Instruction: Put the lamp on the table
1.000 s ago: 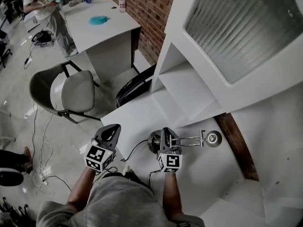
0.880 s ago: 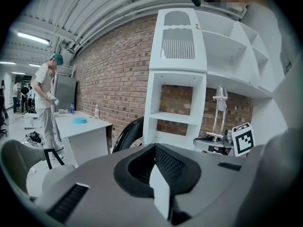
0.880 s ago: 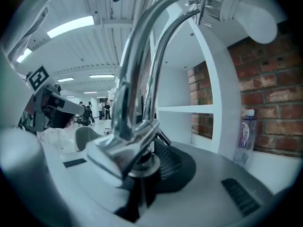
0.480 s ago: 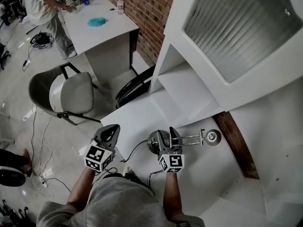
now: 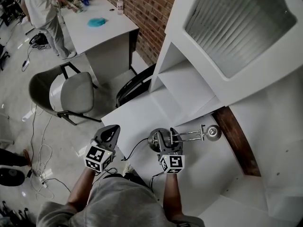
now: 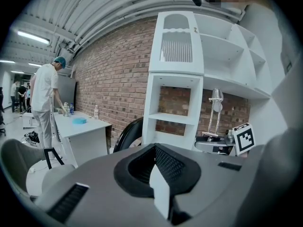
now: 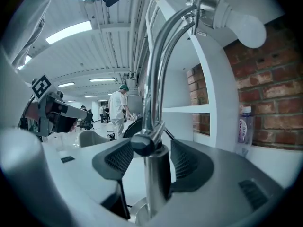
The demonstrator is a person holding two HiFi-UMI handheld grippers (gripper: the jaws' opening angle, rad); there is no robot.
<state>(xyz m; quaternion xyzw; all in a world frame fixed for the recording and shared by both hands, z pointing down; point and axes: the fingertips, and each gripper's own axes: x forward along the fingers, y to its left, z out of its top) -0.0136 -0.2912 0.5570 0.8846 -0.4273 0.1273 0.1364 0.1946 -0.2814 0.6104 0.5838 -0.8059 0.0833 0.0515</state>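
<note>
A chrome desk lamp (image 5: 189, 136) stands on the white table (image 5: 137, 117), with its round base (image 5: 154, 140) to the left and its head (image 5: 213, 133) to the right. My right gripper (image 5: 165, 139) is at the lamp's stem. In the right gripper view the stem (image 7: 154, 126) rises between the two pads with a gap on each side, so the right gripper (image 7: 151, 157) is open around it. The bulb (image 7: 244, 27) shows at the top. My left gripper (image 5: 110, 132) hovers off the table's left edge, shut and holding nothing (image 6: 158, 174). The lamp (image 6: 215, 110) also shows in the left gripper view.
A white shelf unit (image 5: 189, 86) rises behind the lamp. The lamp's cable (image 5: 135, 148) trails off the table edge. A grey chair (image 5: 71, 91) and a black chair (image 5: 135, 86) stand on the left. A person (image 5: 45, 8) is at a far desk (image 5: 99, 27). A bottle (image 7: 243, 126) stands by the brick wall.
My right gripper's jaws have opened off the lamp's stem, and the lamp stands on its own. The left gripper has not moved. The person at the far desk has shifted.
</note>
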